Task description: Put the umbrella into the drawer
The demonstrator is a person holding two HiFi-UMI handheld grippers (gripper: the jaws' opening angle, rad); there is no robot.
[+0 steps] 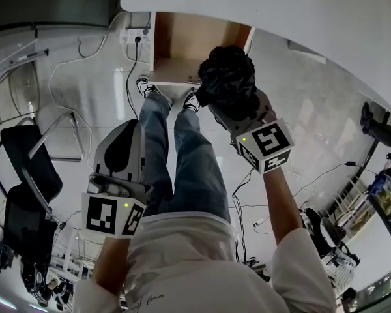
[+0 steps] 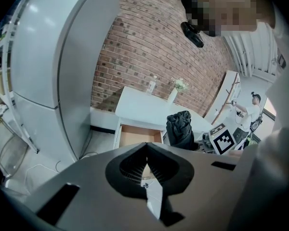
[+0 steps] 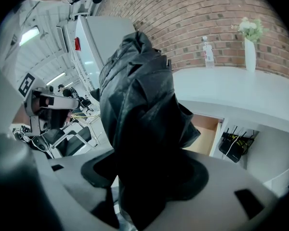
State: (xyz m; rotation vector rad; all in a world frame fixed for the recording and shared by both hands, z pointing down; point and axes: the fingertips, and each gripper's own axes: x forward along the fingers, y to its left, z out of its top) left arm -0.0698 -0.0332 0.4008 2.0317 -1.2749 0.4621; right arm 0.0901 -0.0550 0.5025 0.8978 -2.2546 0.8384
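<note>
Right gripper (image 3: 144,177) clamps the black umbrella (image 3: 139,105) near the open drawer (image 1: 189,41), upper centre; not yet inside. Left gripper (image 2: 146,150) is closed and empty.

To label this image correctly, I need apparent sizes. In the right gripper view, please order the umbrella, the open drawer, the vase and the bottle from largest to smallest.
1. umbrella, enlarged by nearness to the camera
2. drawer
3. vase
4. bottle, close to the vase

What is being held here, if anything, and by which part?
The right tongs clamp the folded black umbrella by its near end, canopy bunched beyond them. The left tongs hold nothing.
</note>
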